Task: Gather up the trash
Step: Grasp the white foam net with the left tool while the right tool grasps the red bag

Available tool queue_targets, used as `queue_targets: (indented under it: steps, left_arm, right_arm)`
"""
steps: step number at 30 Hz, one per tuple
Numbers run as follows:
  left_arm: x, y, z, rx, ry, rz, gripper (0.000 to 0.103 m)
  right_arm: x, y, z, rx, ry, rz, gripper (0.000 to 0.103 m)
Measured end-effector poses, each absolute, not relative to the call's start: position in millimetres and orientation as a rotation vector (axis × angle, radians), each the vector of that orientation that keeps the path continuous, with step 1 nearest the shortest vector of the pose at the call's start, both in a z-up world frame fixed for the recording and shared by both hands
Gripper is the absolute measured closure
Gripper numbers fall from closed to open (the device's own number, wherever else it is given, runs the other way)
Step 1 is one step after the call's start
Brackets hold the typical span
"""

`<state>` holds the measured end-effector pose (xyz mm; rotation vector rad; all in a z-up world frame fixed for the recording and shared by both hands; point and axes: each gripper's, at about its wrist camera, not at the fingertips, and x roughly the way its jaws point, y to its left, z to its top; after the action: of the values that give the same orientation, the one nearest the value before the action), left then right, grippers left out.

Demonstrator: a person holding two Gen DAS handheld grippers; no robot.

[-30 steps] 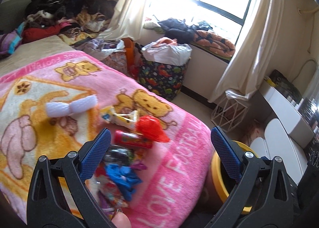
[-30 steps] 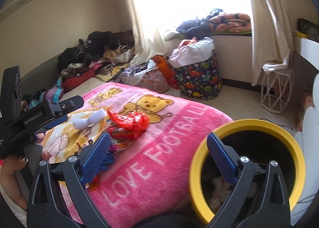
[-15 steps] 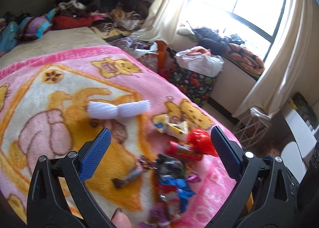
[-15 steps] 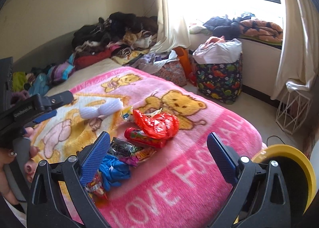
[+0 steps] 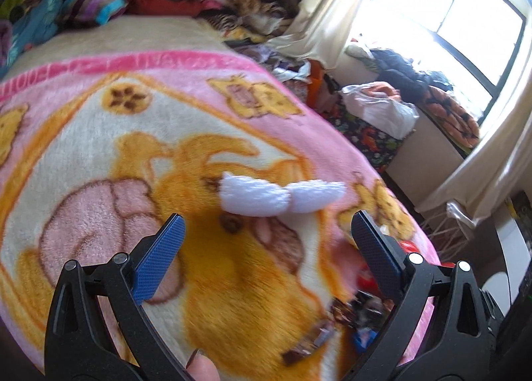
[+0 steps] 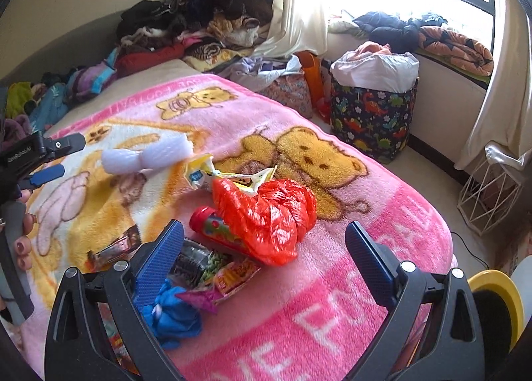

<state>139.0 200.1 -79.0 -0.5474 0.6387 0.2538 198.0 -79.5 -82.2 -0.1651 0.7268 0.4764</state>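
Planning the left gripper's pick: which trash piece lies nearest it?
The white foam wrap, lying apart from the wrapper pile, just ahead of the open left gripper.

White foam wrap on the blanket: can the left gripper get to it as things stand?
Probably yes. The left gripper is open and empty, pointed at the white foam wrap, which lies alone on the blanket just beyond the fingertips. Nothing sits between them; the other wrappers are off to the right.

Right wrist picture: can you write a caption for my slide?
Open right gripper hovers over a red plastic bag and candy wrappers on a pink bear blanket.
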Motion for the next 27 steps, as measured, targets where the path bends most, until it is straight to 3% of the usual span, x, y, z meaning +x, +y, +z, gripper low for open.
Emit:
queue_targets:
  steps: [4, 7, 8, 9, 12, 17, 20, 22, 27]
  left_arm:
    - [152, 220, -101, -0.654, 0.671, 0.258, 0.017]
    - [161, 228, -114, -0.729, 0.678, 0.241, 0.021]
    - [163, 230, -117, -0.753, 0.676, 0.233, 0.021]
    - [165, 230, -119, -0.768, 0.674, 0.227, 0.023]
    - [173, 232, -127, -0.813, 0.672, 0.216, 0.024]
    - [186, 237, -138, -0.886, 0.677, 0.221, 0.033]
    - [189, 239, -142, -0.937, 0.669, 0.226, 0.048]
    - [189, 239, -142, -0.942, 0.669, 0.234, 0.064]
    - [182, 227, -127, -0.889, 0.636, 0.231, 0.079]
  right_arm:
    - [209, -72, -89, -0.186, 0.740, 0.480, 0.020]
    - [218, -72, -96, -0.163, 0.787, 0.510, 0.050]
    - [219, -73, -97, -0.153, 0.798, 0.520, 0.068]
    - [218, -75, -98, -0.138, 0.810, 0.532, 0.080]
    - [214, -88, -95, -0.085, 0.796, 0.529, 0.088]
    - [197, -120, -88, 0.030, 0.781, 0.511, 0.088]
    - [183, -134, -84, 0.054, 0.769, 0.502, 0.088]
    - [175, -141, -82, 0.053, 0.762, 0.494, 0.088]
    - [153, -154, -79, 0.051, 0.746, 0.474, 0.089]
